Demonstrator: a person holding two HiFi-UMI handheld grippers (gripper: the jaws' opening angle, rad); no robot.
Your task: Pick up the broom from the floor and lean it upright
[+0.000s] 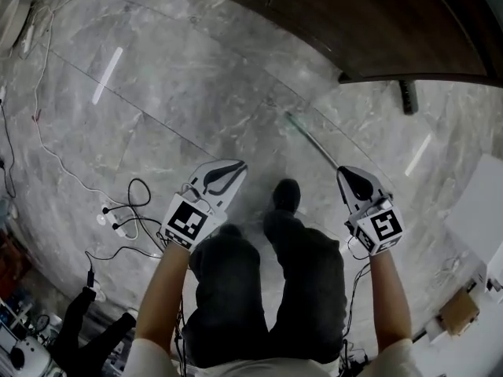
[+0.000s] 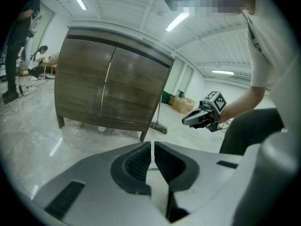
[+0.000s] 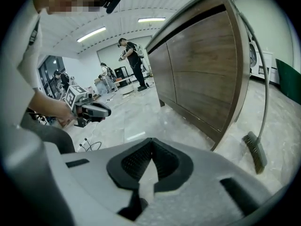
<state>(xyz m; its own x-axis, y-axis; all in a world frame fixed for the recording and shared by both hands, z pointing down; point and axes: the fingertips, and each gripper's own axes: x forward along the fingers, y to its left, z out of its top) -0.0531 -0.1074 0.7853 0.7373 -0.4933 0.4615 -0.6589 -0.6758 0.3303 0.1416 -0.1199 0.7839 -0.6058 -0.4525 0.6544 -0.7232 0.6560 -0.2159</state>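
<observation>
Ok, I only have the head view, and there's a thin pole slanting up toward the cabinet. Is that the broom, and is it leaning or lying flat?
Observer: Leaning. In the right gripper view the broom stands with its handle against the cabinet corner and its bristles on the floor.
Operator: Anything in the left gripper?
Observer: No. The left gripper has its jaws together and is empty.
Operator: And the right?
Observer: The right gripper is shut too, with nothing in it.

Floor (image 1: pixel 196 93) glossy marble-look; cabinet (image 1: pixel 377 22) dark matt wood; left gripper (image 2: pixel 153 149) smooth plastic.
</observation>
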